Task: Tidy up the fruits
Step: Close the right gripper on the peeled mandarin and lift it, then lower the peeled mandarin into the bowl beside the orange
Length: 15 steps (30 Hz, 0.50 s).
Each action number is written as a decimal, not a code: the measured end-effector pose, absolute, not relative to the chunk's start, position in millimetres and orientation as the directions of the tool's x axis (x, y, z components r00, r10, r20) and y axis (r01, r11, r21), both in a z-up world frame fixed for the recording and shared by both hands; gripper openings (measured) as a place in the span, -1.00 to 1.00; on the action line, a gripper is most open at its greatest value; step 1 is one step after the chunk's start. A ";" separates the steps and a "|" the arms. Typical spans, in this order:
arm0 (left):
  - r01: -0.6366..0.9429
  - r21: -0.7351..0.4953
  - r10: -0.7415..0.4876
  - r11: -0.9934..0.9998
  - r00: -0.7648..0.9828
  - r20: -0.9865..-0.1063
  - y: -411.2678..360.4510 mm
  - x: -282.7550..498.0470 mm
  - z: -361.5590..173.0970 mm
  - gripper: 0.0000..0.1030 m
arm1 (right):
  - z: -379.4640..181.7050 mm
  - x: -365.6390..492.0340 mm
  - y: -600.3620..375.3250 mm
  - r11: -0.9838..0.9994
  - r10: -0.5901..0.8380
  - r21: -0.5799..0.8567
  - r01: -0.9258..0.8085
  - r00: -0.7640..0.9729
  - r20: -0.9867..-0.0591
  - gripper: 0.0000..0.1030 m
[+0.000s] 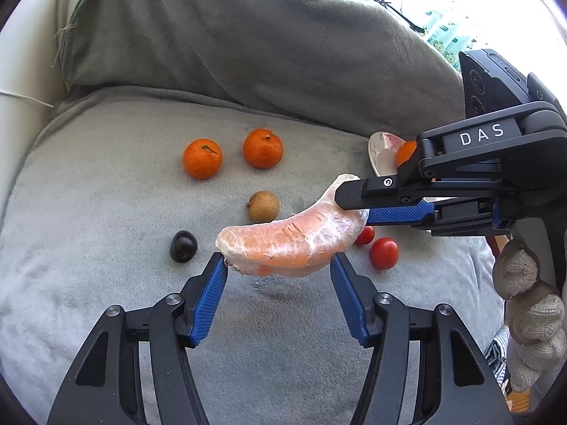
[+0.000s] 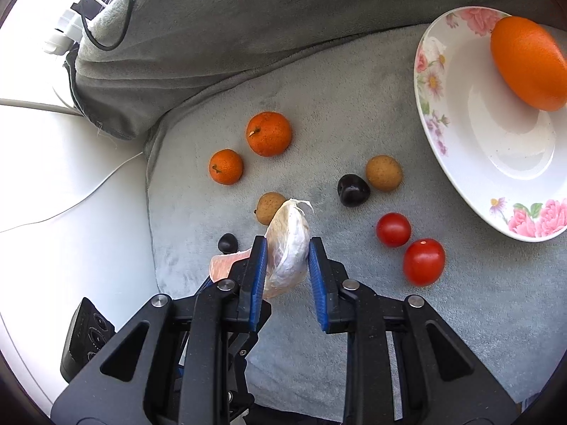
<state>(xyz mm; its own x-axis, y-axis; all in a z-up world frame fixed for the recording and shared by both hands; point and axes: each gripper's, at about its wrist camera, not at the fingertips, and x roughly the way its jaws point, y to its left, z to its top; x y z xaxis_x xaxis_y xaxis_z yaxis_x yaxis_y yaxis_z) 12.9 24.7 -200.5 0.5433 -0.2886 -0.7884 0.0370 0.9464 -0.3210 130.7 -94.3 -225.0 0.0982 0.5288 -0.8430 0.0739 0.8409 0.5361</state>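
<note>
Peeled pomelo segment (image 1: 287,248) held above the grey cushion (image 1: 106,212): right hand-held gripper (image 1: 349,207) clamps its far end, left hand-held gripper (image 1: 280,265) brackets its middle, contact unclear. Soft, light, easily torn; grip gently mid-body.

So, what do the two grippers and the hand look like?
Both grippers, the left gripper and the right gripper, have black angular linkage arms with silver round pins, and blue textured pads on the fingers. The right one bears white letters "DAS" on its side. The hand wears a knitted off-white glove.
</note>
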 end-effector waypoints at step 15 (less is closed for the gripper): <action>0.134 -0.321 -0.340 0.938 0.543 -0.768 -30.3 29.9 -183.4 0.16 | -199.0 123.7 -158.1 0.818 0.527 0.553 0.156 0.180 -0.830 -0.52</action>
